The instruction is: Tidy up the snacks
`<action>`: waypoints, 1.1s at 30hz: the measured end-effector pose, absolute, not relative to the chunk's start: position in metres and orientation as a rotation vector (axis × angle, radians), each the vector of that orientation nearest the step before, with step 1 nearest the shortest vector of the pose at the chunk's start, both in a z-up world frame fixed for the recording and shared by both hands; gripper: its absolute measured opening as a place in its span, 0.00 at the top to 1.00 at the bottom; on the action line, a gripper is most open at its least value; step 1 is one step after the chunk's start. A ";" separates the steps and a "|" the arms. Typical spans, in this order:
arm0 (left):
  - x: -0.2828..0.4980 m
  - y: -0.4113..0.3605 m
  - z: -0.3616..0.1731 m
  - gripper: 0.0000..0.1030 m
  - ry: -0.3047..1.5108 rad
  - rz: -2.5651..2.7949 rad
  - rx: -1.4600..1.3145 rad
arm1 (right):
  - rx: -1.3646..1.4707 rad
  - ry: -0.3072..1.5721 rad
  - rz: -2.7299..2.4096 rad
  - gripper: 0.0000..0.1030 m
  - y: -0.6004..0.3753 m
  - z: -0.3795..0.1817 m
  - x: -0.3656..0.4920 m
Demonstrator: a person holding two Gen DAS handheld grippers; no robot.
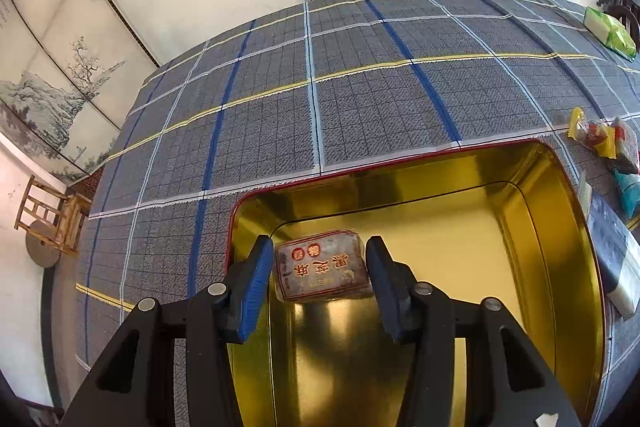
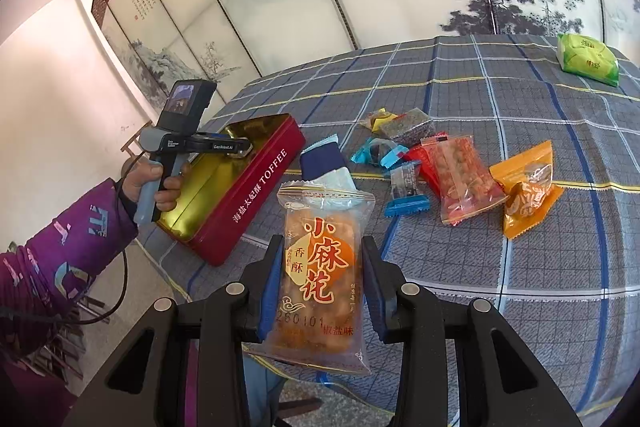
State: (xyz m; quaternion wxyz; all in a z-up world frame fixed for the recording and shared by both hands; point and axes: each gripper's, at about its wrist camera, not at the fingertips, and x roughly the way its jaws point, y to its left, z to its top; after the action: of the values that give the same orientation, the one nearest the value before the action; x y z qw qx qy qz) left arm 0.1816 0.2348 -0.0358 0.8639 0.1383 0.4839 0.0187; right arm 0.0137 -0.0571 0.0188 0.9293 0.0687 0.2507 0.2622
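**Snack packet between the left jaws inside the tin; twist packet clamped on the right**

Left gripper (image 1: pixel 320 267) down inside the red toffee tin (image 1: pixel 572 211), over its gold floor near the left wall. Between the blue pads, a small grey packet with a red-bordered label (image 1: pixel 320 267); a sliver of gap visible on each side, so jaws narrow but apparently not pressing. Whether the packet rests on the tin floor: cannot tell.

Right gripper (image 2: pixel 318 275) closed on a clear bag of fried dough twists (image 2: pixel 320 267), bag upright, both pads against its sides, held above the table edge.

On the checked blue-grey tablecloth (image 2: pixel 520 99), right of the tin: a loose group of snacks, namely blue-wrapped candies (image 2: pixel 380 151), a red packet (image 2: pixel 460 175), an orange packet (image 2: pixel 528 187), a dark packet (image 2: pixel 408 127). Navy-and-white packet (image 2: pixel 324 163) just beside the tin's long side. Green packet (image 2: pixel 588 59) well apart, near the far edge. Purple sleeve (image 2: pixel 68 235) at the left.
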 end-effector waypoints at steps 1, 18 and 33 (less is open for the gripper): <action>0.181 0.234 -0.036 0.55 1.013 0.041 0.296 | 0.141 0.514 0.537 0.63 -0.057 0.019 0.014; 0.051 0.222 0.035 0.31 0.722 0.188 0.071 | 0.072 0.464 0.599 0.63 -0.024 0.049 0.010; -0.004 0.216 0.036 0.22 0.704 0.198 0.030 | 0.058 0.465 0.697 0.63 0.033 0.078 0.021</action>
State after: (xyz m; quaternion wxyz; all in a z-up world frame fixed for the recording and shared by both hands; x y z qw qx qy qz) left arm -0.0040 0.2158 0.0362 0.9337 0.0146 0.3444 0.0966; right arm 0.0213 0.0330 0.0780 0.9130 0.0282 0.2258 0.3385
